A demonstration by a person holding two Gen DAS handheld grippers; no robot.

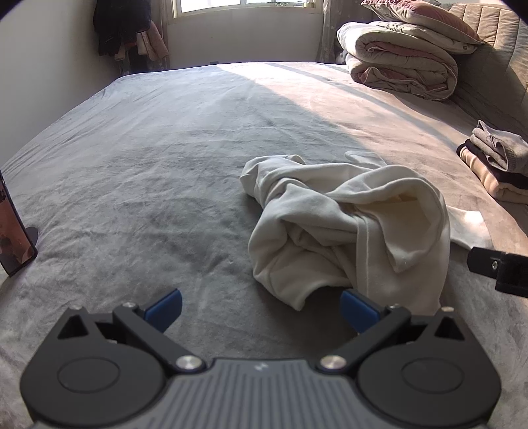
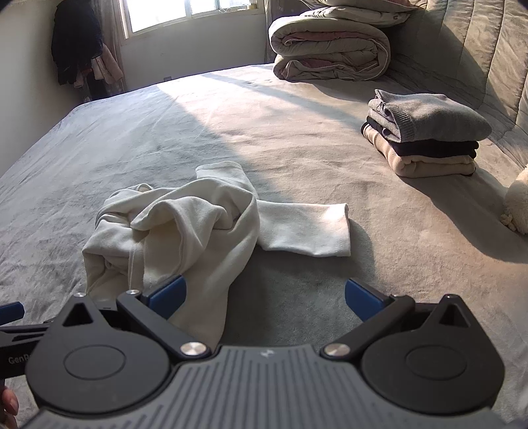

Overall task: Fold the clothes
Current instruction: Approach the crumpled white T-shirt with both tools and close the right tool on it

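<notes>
A wide bed (image 1: 132, 165) covered in a grey plush sheet fills both views, its far half lit by sun from a window (image 2: 184, 13) in the back wall. Dark and pink clothes (image 1: 122, 29) hang in the far left corner. Rolled quilts (image 2: 330, 49) are stacked at the head of the bed against a padded headboard (image 2: 478, 49). A neat pile of folded clothes (image 2: 425, 135), grey on top, dark in the middle, beige beneath, sits on the right side of the bed, well apart from the quilts. A phone (image 1: 13, 231) stands upright on a small stand at the left edge of the left wrist view.

The white garment (image 1: 346, 224) lies crumpled near the middle of the bed, one sleeve stretched flat toward the right.

The left gripper (image 1: 260, 310) hovers low over the sheet with its blue fingers spread wide and holding nothing; the garment's near edge lies just ahead of its right finger. The right gripper (image 2: 265, 297) is likewise spread wide and empty, its left finger over the garment's near corner; whether it touches the cloth cannot be told. A fingertip (image 2: 8, 406) of the person shows at the lower left of the right wrist view
</notes>
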